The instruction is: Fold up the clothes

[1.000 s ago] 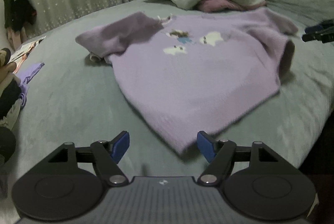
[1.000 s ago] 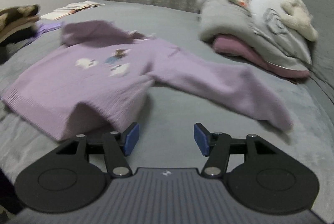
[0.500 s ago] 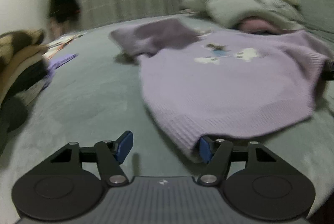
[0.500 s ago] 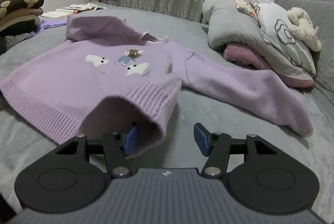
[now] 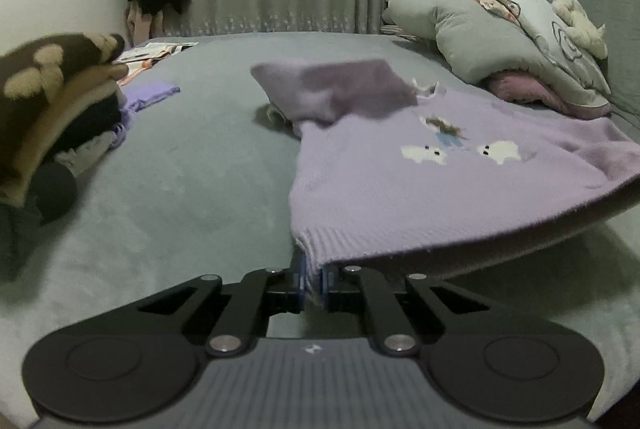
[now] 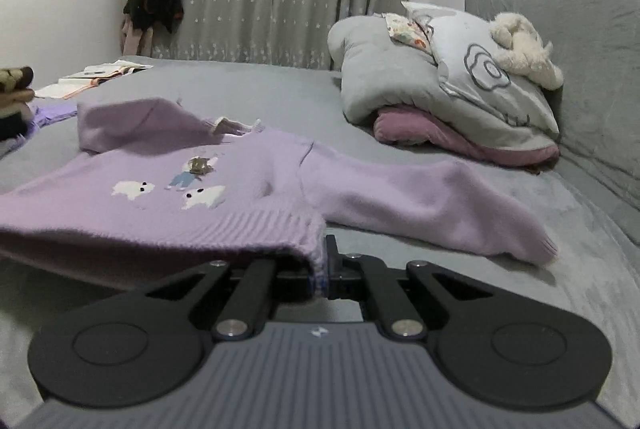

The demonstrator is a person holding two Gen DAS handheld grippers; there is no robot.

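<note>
- left wrist view: the lilac sweater [image 5: 420, 189] hem corner is clamped by the left gripper [image 5: 311, 279].
- the other hem corner is pinched by the right gripper [image 6: 319, 275] above the grey bed [image 6: 260, 89].

One sweater [image 5: 420, 181], two grippers [image 5: 313, 279] [image 6: 320, 271]

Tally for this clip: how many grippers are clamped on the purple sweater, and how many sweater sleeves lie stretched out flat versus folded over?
Grippers clamped on purple sweater hem: 2 (left gripper, right gripper)
Sleeves stretched flat: 1
Sleeves folded over: 1
Total: 4
</note>
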